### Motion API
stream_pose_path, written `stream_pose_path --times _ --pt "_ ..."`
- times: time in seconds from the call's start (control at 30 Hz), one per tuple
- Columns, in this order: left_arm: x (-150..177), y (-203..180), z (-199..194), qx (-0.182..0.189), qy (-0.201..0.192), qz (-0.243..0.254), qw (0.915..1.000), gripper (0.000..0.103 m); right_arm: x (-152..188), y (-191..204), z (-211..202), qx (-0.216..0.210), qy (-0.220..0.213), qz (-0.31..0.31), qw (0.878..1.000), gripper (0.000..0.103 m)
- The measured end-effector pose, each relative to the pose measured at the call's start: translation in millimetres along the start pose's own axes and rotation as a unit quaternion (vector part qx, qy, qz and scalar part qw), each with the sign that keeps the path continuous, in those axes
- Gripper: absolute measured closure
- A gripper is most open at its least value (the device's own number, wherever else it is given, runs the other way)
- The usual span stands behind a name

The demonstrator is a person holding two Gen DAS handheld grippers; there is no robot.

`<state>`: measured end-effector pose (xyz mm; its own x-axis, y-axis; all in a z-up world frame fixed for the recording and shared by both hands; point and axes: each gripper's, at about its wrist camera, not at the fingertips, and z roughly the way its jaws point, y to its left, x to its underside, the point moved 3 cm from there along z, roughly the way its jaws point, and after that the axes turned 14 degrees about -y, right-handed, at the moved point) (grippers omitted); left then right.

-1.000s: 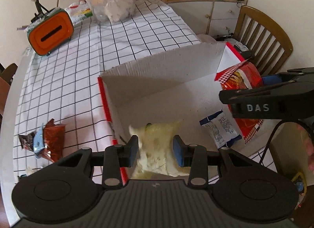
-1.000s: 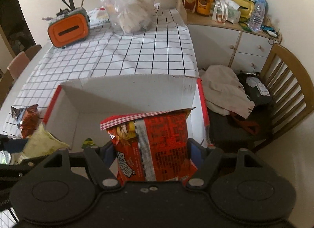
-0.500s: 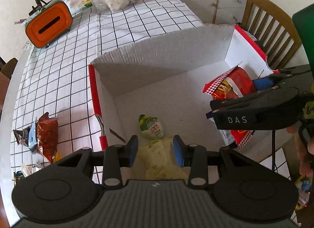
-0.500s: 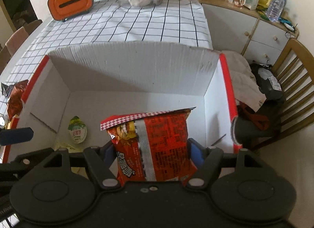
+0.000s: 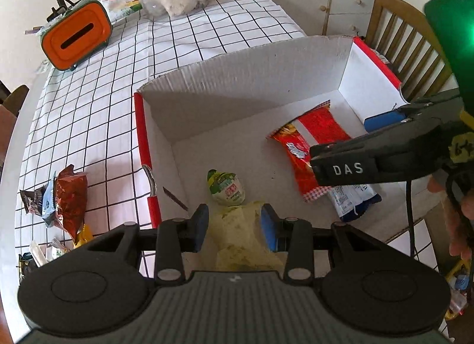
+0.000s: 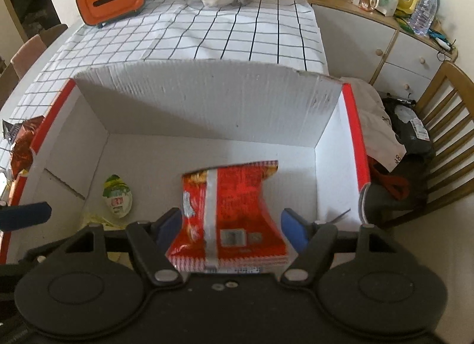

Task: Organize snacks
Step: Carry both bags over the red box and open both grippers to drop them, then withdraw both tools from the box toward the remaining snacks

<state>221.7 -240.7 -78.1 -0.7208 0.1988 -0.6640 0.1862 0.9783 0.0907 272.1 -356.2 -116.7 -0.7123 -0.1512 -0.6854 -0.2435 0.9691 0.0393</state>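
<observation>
Fingers of the right gripper (image 6: 231, 227) stand apart, one on each side of the red packet (image 6: 229, 213); a gap shows at both blue pads, so nothing is clamped. Red packet lies flat on the floor of the box (image 6: 207, 101), right of centre, long axis running away from the fingers toward the far wall, near end between the pads. Left gripper (image 5: 234, 227): fingers flank the pale yellow-green bag (image 5: 243, 234), which lies on the box floor at the near edge; the pads sit at its sides, but whether they press it or have let go cannot be told from this view. Just beyond that bag's far end, touching or nearly so, a small green-and-white pouch (image 5: 226, 187). A blue-and-white packet (image 5: 352, 199) lies partly under the red packet's near end. Outside the box, on the checked tabletop (image 5: 89, 113) off the left wall, a cluster of loose wrappers (image 5: 63, 196) waits. Judgement: these lie to the left of the left fingers, well apart from the right gripper, so the left arm is the nearer one; reaching them means clearing the red-edged left wall first.
</observation>
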Motion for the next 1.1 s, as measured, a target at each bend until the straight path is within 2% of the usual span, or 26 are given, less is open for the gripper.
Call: stream_pose_path --times 0.53,0.7,0.97,1.1 --pt "-4.4 7.2 -40.7 0.014 -0.038 -0.008 0.9991 0.065 -1.2 -2.5 -62.2 -0.040 -0.041 0.020 0.998 0.025" --pt "-3.9 16.8 -59.4 0.014 -0.056 -0.008 0.9983 0.058 -4.3 6.5 -84.7 -0.051 -0.064 0.017 0.997 0.022" --pt "1.0 41.0 -91.8 0.014 -0.089 -0.013 0.9958 0.042 -10.8 28.4 -116.7 -0.065 -0.103 0.015 0.992 0.016" --pt "5.5 54.9 -105.8 0.016 -0.103 -0.012 0.9944 0.040 -11.8 42.5 -129.9 -0.069 -0.118 0.017 0.990 0.011"
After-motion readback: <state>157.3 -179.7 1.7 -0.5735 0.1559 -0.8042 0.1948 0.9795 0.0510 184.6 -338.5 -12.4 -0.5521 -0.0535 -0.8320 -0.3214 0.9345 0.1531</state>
